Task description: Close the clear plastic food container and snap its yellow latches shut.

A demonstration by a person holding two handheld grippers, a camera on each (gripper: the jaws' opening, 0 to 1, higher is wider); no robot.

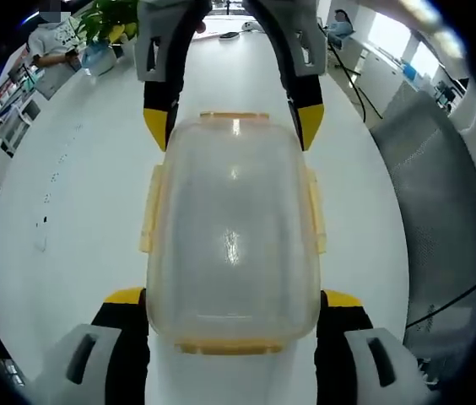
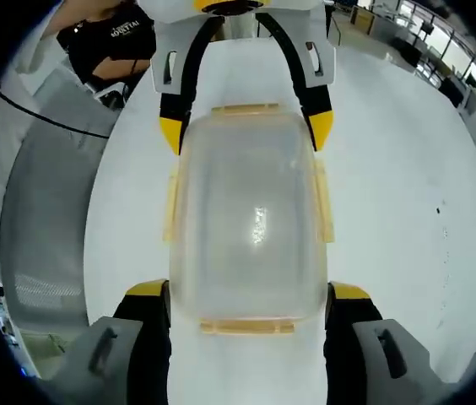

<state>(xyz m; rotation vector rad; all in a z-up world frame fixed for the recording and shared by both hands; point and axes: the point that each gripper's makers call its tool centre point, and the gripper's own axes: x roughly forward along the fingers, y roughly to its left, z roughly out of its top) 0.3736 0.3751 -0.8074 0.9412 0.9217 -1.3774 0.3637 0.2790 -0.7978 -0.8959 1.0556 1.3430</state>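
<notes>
Plainly, in the left gripper view the clear container [image 1: 233, 232] lay on the white desk [image 1: 69, 219] between the two yellow-tipped jaws of the left claw [image 1: 233, 299], which stood apart, one at each near corner of the box; whether they pressed its sides could not be told. The lid seemed seated on top. The yellow latches [image 1: 150, 211] along the left and right sides looked flared outward, so probably not snapped. At the far end the right claw [image 1: 233, 122] reached in, its jaws also apart, flanking the far corners beside the far latch [image 1: 234, 116]. A grey chair [image 1: 440, 219] stood to the right, and a plant [image 1: 107, 21] sat far off on the desk.

In the right gripper view the same container [image 2: 248, 224] sat between the right claw's [image 2: 248, 295] open jaws, with the left claw [image 2: 246, 126] straddling the opposite end. The side latches [image 2: 171, 207] again stood out from the walls, and the near latch [image 2: 246, 326] lay low along the rim.

The risks, as I judged them: the desk looked smooth, so pressing one latch without the other claw bracing could slide or spin the box. If the lid sat slightly askew, a latch might miss its lip and spring back. Pushing one side first might also tip the lid up on the other.
</notes>
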